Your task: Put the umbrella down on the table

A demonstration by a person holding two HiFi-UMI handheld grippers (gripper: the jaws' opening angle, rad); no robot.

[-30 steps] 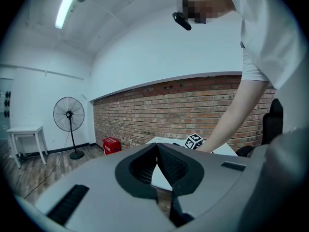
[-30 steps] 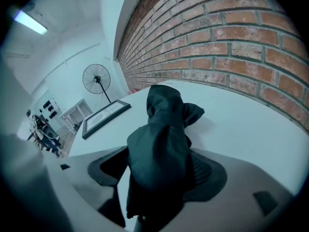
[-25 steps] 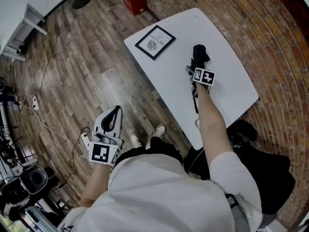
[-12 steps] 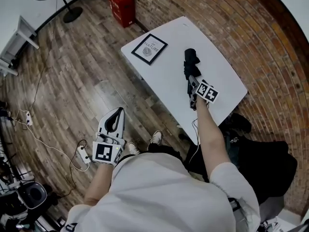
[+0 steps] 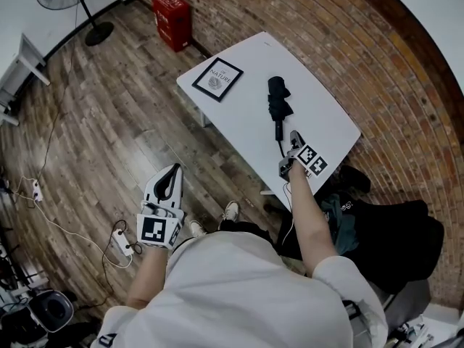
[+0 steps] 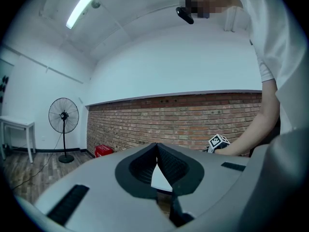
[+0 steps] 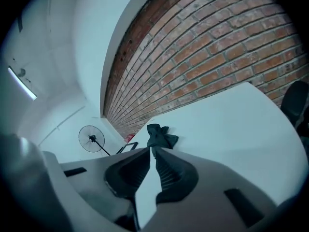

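Okay, umbrella [image 5: 276, 104] is lying flat on the table [image 5: 319, 114], roughly mid-table, black and folded. Its long axis runs from the table's near end toward the brick-wall end. The bunched canopy end points to the far end, and the thin handle end with its strap points to the near end. Nothing is touching it.

Right gripper [image 5: 292, 138] is over the table's near end, just short of the handle end, with its tips aimed along the umbrella. Its jaws are closing, only a thin slit left, and nothing is between them. In the right gripper view the umbrella sits beyond the tips, clear of them.

Left gripper [image 5: 174, 168] is off the table, out over the wood floor on the table's near-left side. Its jaws are pressed together and empty.

A framed print [image 5: 217, 80] lies on the table's left corner, well apart from the umbrella.
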